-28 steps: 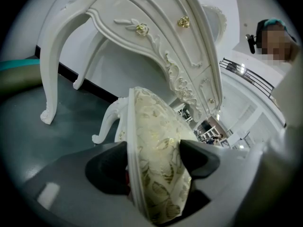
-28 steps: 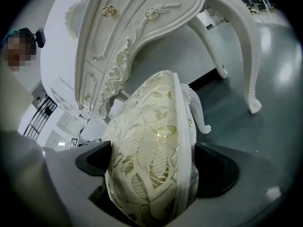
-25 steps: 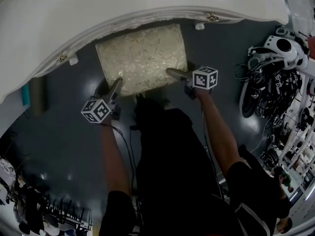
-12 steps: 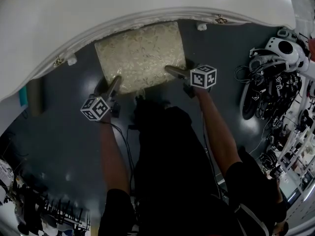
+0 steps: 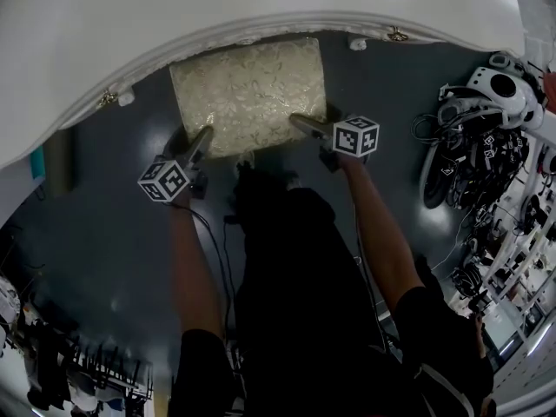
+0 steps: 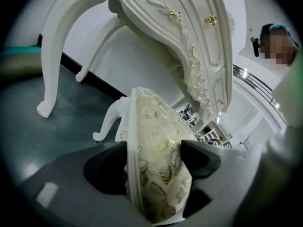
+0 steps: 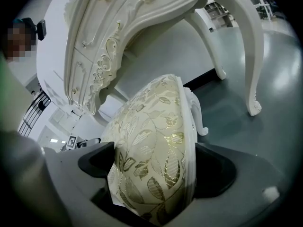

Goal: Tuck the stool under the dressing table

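Observation:
The stool (image 5: 248, 94) has a cream seat with a gold leaf pattern and white carved legs. It stands on the dark floor, its far edge at the curved front of the white dressing table (image 5: 261, 7). My left gripper (image 5: 204, 135) clamps the seat's near left corner, and my right gripper (image 5: 300, 122) the near right corner. In the left gripper view the seat (image 6: 156, 145) fills the gap of the gripper (image 6: 156, 161), with both pads (image 6: 106, 174) against it. In the right gripper view the jaws of the gripper (image 7: 156, 170) have just been closing on the seat (image 7: 151, 141).
The table's curved white legs (image 6: 49, 79) (image 7: 253, 56) stand on either side of the stool. A heap of headsets and cables (image 5: 486, 120) lies on the floor at the right. Racks of gear (image 5: 52, 363) stand at the lower left. My dark trousers fill the view's middle.
Stool and both grippers have shifted a little toward the table. The left gripper's cube has moved slightly up and left in the head view.

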